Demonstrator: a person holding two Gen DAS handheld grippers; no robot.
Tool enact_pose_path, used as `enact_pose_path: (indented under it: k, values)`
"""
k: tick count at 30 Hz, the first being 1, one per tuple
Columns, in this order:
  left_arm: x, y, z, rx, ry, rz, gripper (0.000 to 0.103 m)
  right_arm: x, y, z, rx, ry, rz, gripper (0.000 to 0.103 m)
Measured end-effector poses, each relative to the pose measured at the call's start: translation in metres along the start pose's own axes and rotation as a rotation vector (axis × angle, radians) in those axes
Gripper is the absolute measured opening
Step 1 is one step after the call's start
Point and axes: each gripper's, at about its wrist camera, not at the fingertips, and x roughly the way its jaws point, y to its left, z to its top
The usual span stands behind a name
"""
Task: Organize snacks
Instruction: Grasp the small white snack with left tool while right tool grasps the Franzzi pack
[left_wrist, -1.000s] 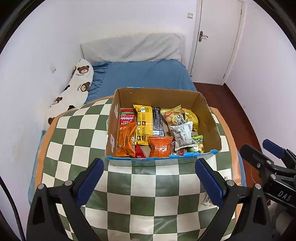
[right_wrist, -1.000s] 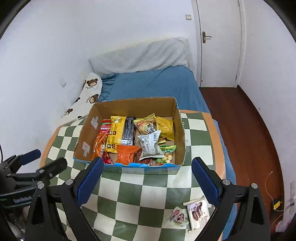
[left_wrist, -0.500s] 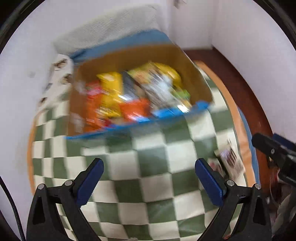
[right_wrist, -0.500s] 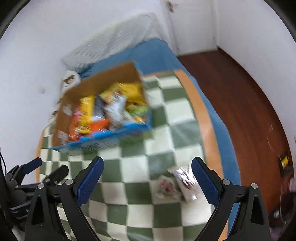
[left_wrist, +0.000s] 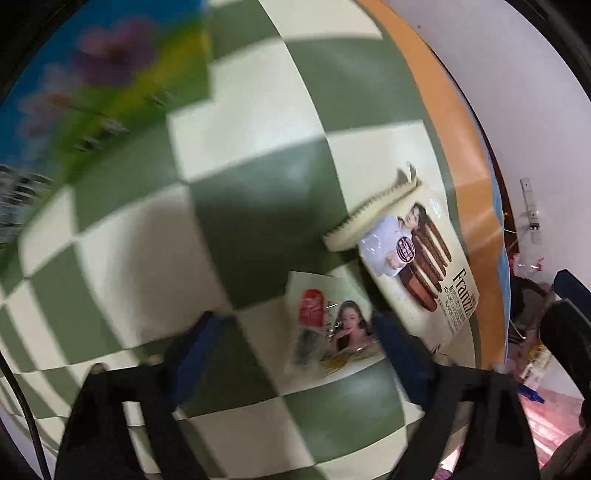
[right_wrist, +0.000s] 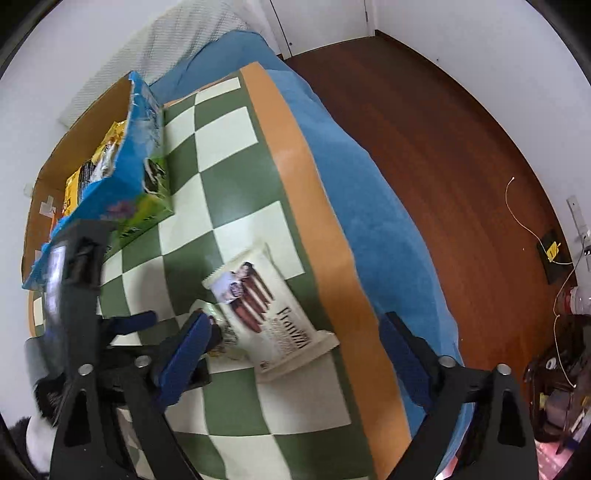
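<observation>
Two snack packets lie on the green-and-cream checked cloth (left_wrist: 258, 206) near its orange border. The small packet (left_wrist: 328, 328) with a red logo sits between the fingers of my left gripper (left_wrist: 295, 347), which points straight down. Its jaws are closing and the pads are not on the packet. The longer cream Franzzi packet (right_wrist: 269, 310) (left_wrist: 413, 258) lies just ahead of my right gripper (right_wrist: 295, 354). Those jaws are closing too, with nothing pressed. The right gripper's left finger partly hides the small packet (right_wrist: 221, 332). The snack-filled cardboard box (right_wrist: 144, 147) stands at the upper left.
The box's blue printed wall (left_wrist: 92, 92) is a blur at the left wrist view's top left. Beyond the orange border (right_wrist: 314, 221) the blue bed cover (right_wrist: 369, 206) drops to a wooden floor (right_wrist: 443, 110). Cables and clutter (right_wrist: 561, 332) sit by the right wall.
Both grippers have dropped from above the box down to the two packets by the cloth's right edge. Both pairs of jaws have narrowed. The box has slid to the upper left of both views.
</observation>
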Motion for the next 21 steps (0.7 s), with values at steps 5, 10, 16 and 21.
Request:
enact_pose_path:
  k: [5,10,16,21]
  values:
    - [-0.008,0.001,-0.010,-0.029,-0.023,-0.035,0.044,0.013,0.011,0.006,-0.091,0.049,0.021,0.091]
    - [-0.019,0.039,-0.034,-0.072,-0.032,0.009,0.043,0.050,0.046,0.013,-0.267,0.131,-0.021,0.091]
    - [-0.030,0.104,-0.069,-0.202,-0.034,0.041,0.044,0.098,0.067,0.015,-0.318,0.219,-0.046,0.091]
    - [-0.034,0.155,-0.102,-0.319,-0.034,0.048,0.044,0.114,0.080,0.002,-0.292,0.249,-0.048,0.071]
